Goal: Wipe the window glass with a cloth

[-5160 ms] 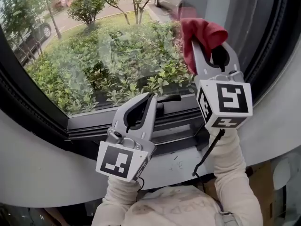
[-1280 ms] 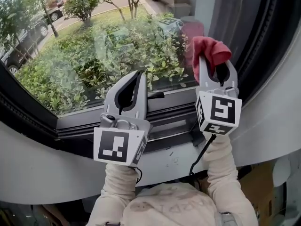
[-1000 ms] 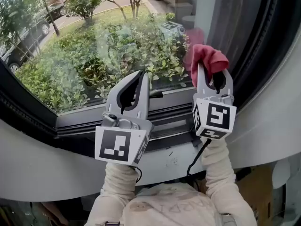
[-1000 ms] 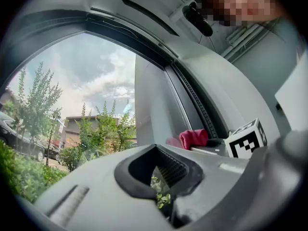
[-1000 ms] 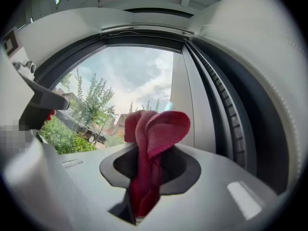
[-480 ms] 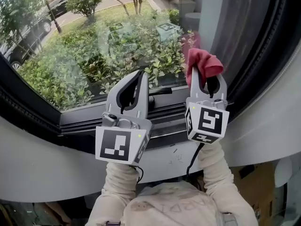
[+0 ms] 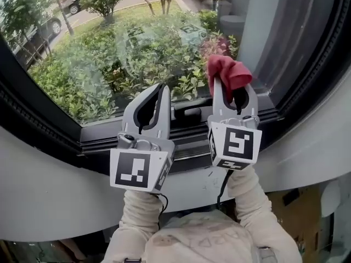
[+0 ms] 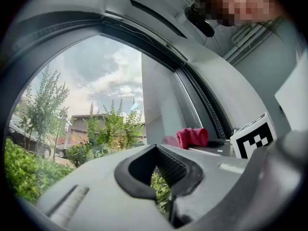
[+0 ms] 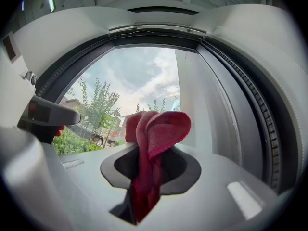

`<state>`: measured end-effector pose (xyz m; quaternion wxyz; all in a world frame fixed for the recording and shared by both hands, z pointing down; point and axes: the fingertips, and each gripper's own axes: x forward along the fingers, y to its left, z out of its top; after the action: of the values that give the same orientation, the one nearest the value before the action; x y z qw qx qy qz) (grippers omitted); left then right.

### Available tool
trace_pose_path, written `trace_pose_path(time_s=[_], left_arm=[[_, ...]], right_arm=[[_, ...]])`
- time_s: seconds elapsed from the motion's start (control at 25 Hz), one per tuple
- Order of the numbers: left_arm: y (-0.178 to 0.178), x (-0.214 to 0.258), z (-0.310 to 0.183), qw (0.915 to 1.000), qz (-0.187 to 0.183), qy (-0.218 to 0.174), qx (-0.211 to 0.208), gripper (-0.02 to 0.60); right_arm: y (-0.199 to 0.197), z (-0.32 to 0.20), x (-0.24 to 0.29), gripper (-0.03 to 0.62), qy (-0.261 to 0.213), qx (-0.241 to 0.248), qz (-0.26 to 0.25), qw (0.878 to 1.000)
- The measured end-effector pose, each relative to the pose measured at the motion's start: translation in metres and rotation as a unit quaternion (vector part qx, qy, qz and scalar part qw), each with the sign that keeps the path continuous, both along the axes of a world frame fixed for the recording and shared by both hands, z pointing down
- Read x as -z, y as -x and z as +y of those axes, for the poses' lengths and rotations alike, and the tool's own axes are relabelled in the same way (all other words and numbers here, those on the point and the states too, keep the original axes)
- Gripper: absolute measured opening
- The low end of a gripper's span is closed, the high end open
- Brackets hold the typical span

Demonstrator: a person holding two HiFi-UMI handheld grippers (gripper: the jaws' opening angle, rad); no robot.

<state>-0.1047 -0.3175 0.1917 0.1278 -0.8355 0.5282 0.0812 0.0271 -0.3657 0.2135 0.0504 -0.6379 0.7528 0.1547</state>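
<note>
A bunched red cloth [image 7: 227, 73] sticks out of my right gripper [image 7: 230, 90], whose jaws are shut on it; it hangs down between them in the right gripper view [image 9: 153, 143]. The cloth sits near the lower right corner of the window glass [image 7: 126, 43], just above the sill frame. My left gripper [image 7: 160, 92] is held up beside it, to the left, shut with nothing in it. From the left gripper view the red cloth [image 8: 192, 137] shows to the right, ahead of the glass [image 8: 91, 109].
A dark window frame [image 7: 49, 138] curves round the glass, with a handle [image 7: 189, 113] on the lower rail between the grippers. Grey wall [image 7: 307, 147] lies below and right. Outside are bushes [image 7: 82, 75], trees and parked cars. A cardboard box [image 7: 299, 212] stands low right.
My right gripper with the cloth has come down and left, from high on the right of the pane to its lower right corner. The left gripper has hardly moved.
</note>
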Motion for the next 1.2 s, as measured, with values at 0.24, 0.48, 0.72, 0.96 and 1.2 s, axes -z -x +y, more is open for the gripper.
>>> trace_pose_path(time_s=[0.24, 0.48, 0.72, 0.96, 1.2], left_arm=[[0.028, 0.003, 0.006, 1.0, 0.008, -0.005, 0.003, 0.0], [0.054, -0.001, 0.011, 0.9999, 0.012, -0.004, 0.01, 0.0], [0.072, -0.001, 0.013, 0.9997, 0.016, -0.005, 0.019, 0.0], [0.068, -0.001, 0.015, 0.9997, 0.016, -0.003, 0.016, 0.0], [0.058, -0.003, 0.017, 0.9998, 0.015, -0.002, 0.012, 0.0]], right_arm=[[0.043, 0.007, 0.007, 0.109, -0.002, 0.018, 0.014, 1.0], [0.086, 0.015, 0.014, 0.109, -0.008, 0.04, 0.021, 0.999], [0.123, 0.02, 0.019, 0.11, -0.017, 0.067, 0.043, 0.997], [0.126, 0.022, 0.023, 0.117, -0.042, 0.07, 0.058, 0.995], [0.114, 0.021, 0.024, 0.123, -0.054, 0.067, 0.092, 0.992]])
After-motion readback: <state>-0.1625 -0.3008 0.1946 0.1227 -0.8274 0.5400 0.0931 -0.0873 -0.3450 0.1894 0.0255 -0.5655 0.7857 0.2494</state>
